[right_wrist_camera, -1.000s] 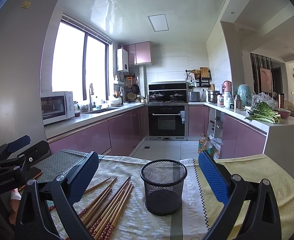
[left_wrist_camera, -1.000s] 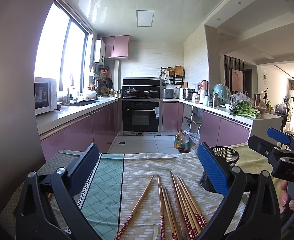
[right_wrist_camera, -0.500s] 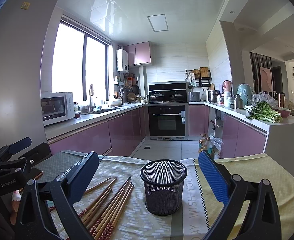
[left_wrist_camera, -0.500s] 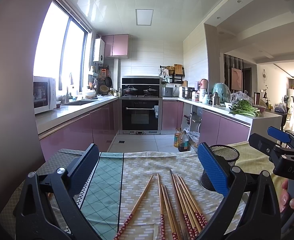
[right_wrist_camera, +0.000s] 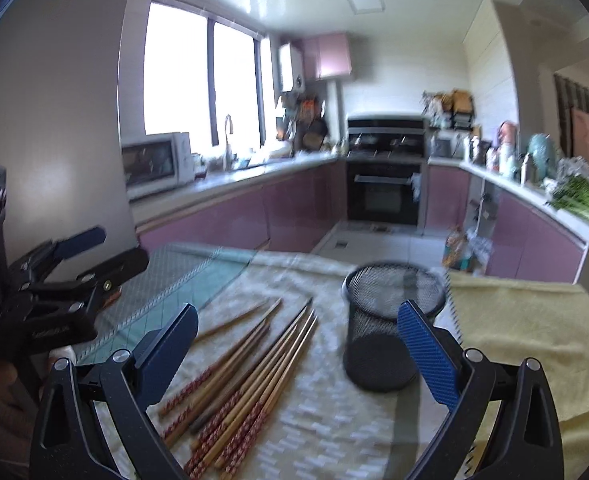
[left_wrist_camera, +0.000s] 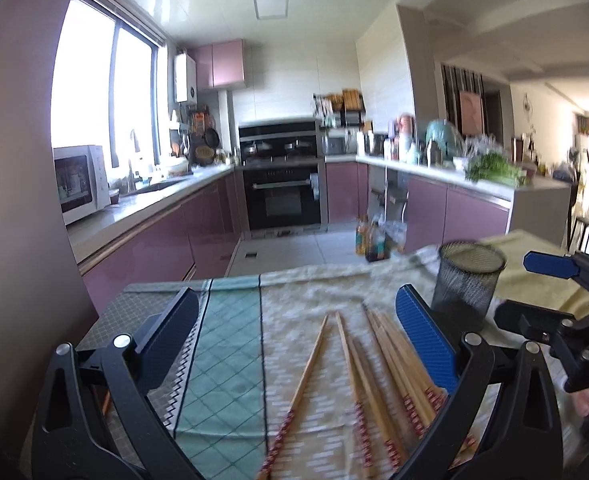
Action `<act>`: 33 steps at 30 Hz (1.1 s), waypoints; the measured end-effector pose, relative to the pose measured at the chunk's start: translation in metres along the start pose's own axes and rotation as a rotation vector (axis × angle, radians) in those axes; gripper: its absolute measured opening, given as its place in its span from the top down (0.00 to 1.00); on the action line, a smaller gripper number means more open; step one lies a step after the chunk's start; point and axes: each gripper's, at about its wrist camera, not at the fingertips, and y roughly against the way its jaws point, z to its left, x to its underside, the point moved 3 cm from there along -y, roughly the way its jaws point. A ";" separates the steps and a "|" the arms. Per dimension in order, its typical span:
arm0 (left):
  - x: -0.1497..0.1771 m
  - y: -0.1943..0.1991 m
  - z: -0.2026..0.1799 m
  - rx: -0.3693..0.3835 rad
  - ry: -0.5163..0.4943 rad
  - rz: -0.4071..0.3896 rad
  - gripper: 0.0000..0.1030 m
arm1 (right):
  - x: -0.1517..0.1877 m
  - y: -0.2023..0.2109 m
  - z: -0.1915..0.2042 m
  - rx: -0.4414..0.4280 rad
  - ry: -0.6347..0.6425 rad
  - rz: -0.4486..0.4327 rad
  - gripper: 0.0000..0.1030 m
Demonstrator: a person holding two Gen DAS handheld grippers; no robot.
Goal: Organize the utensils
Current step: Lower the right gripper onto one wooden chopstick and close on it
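Left wrist view: left gripper jaws stood wide open, empty, over the desk cloth. Chopsticks lay fanned between the jaws; mesh cup at 2 o'clock.

Right wrist view: right gripper jaws wide open, empty. Chopsticks at 7 o'clock of mesh cup, apart from it.

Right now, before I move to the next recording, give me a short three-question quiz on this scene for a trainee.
1. True or false: some chopsticks already stand in the mesh cup.
2. On which side of the mesh cup do the chopsticks lie in the right wrist view: (a) left, (b) right, (c) behind?
3. Fill in: both the left tool and the right tool are ____ and hold nothing.

Key: 1 false, all lie flat on the tablecloth; 2 a; 3 open.
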 end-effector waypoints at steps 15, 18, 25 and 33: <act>0.062 -0.093 0.003 0.132 -0.119 0.413 0.35 | 0.043 -0.065 0.003 -0.006 -0.005 0.389 0.59; 0.068 -0.104 -0.001 0.154 -0.126 0.461 0.41 | 0.042 -0.071 0.003 -0.009 -0.014 0.417 0.66; 0.078 -0.119 -0.007 0.214 -0.098 0.552 0.64 | 0.044 -0.077 -0.003 -0.025 -0.031 0.456 0.66; 0.079 -0.106 -0.012 0.304 -0.076 0.586 0.69 | 0.043 -0.084 -0.008 -0.001 0.002 0.503 0.80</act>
